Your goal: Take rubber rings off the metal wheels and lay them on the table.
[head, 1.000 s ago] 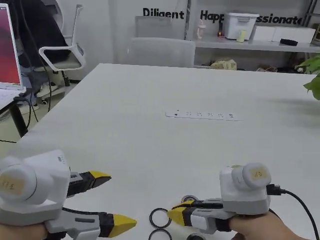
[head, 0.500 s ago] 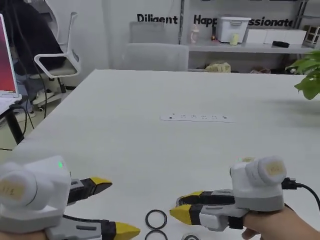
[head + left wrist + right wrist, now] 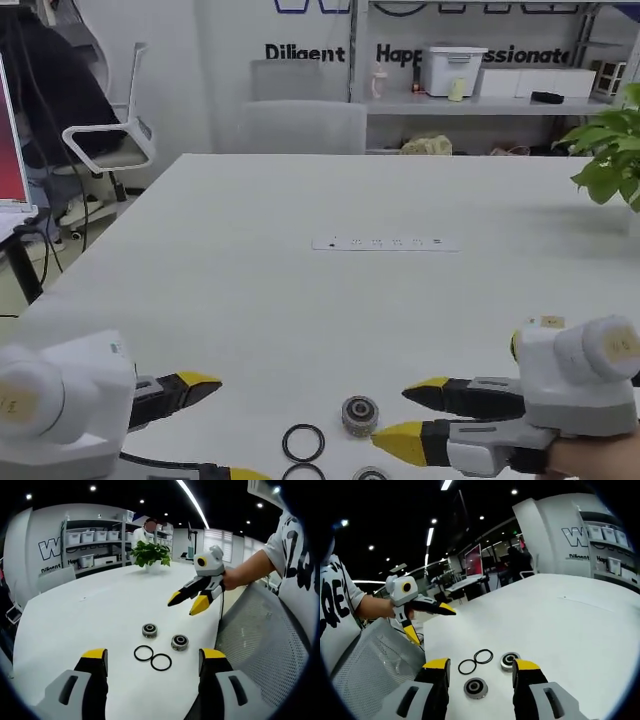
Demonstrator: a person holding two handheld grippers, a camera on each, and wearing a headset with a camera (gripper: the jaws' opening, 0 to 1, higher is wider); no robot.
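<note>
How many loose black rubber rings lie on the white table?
2. One black rubber ring lies near a round metal wheel; the second ring lies beside it, nearer the other wheel. More may sit on the wheels.

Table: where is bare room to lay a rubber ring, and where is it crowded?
Free: the wide table stretch between the power strip and the metal wheels. Crowded: near edge, where wheels and rubber rings cluster.

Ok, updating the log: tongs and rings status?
Left tongs open, right tongs open, both empty. Two rubber rings flat on table beside metal wheels. Nothing blocking.
</note>
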